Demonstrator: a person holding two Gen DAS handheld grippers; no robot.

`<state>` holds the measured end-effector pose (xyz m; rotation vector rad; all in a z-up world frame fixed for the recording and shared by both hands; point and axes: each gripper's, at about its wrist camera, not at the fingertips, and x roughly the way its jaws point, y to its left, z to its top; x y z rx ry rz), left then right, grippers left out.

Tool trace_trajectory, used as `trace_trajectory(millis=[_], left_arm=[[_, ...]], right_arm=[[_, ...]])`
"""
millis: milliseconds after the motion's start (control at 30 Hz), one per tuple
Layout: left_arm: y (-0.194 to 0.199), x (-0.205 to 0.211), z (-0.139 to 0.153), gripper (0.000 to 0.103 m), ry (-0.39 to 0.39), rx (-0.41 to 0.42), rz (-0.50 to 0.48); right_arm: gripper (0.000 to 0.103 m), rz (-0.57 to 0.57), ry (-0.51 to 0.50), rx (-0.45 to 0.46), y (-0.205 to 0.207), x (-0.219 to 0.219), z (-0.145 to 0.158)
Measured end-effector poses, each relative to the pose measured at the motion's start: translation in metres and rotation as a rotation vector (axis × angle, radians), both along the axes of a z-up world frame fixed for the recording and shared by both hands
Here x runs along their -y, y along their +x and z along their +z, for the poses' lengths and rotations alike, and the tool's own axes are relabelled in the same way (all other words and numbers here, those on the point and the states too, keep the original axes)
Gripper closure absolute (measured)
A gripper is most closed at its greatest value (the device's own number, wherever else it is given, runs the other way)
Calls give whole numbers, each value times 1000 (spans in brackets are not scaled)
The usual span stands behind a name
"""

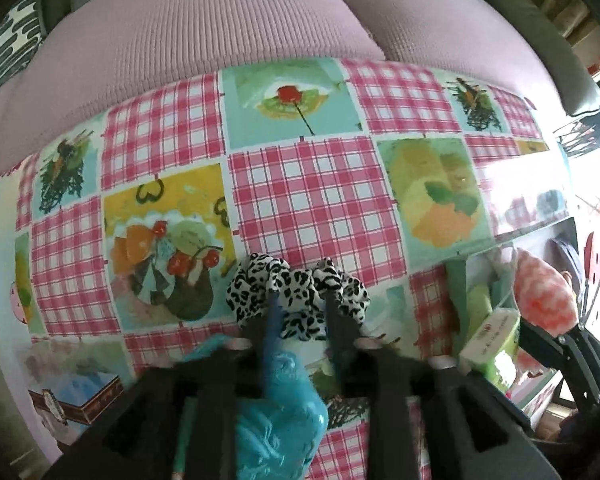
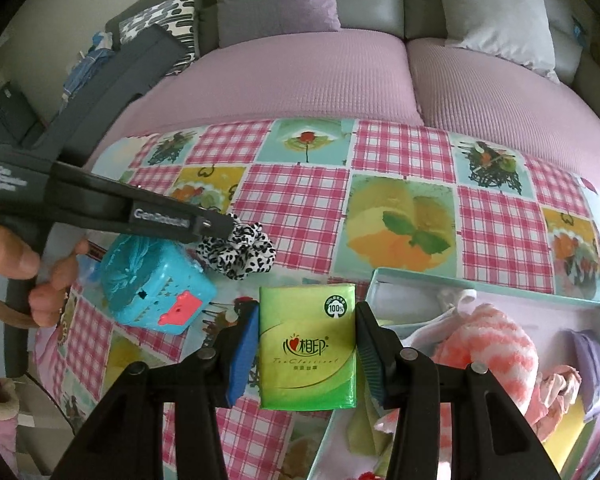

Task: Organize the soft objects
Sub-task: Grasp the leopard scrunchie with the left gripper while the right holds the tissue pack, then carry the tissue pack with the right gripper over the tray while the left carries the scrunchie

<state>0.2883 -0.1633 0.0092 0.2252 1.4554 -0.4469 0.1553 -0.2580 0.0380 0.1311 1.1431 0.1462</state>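
A black-and-white leopard-print scrunchie lies bunched on the patchwork tablecloth. My left gripper points straight down over it, jaws apart, the fabric between and around the fingertips. In the right wrist view the left gripper touches the top of the scrunchie. My right gripper is shut on a green tissue pack, held upright between its blue pads beside an open box. The pack also shows at the right of the left wrist view.
The teal-rimmed box holds a pink-and-white fuzzy item and a purple cloth. A small blue case with a crumpled blue bag sits left of the pack. A purple-covered sofa with cushions lies behind the table. A person's hand holds the left gripper.
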Motion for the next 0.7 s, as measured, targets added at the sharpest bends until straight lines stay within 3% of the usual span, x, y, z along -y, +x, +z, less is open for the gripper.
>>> trace_trajectory(millis=[267, 433, 567, 667, 700], left_arm=[[7, 20, -24, 62, 60, -35, -31], [8, 36, -40, 52, 125, -40, -55], [6, 45, -54, 52, 143, -41, -54], [4, 47, -57, 58, 141, -39, -60], [3, 47, -57, 67, 130, -42, -64]], right_arm=[[54, -6, 8, -14, 4, 6, -10], [54, -2, 8, -20, 4, 5, -13], [54, 4, 6, -13, 3, 5, -10], [54, 3, 2, -11, 4, 6, -9], [54, 2, 3, -12, 4, 6, -9]])
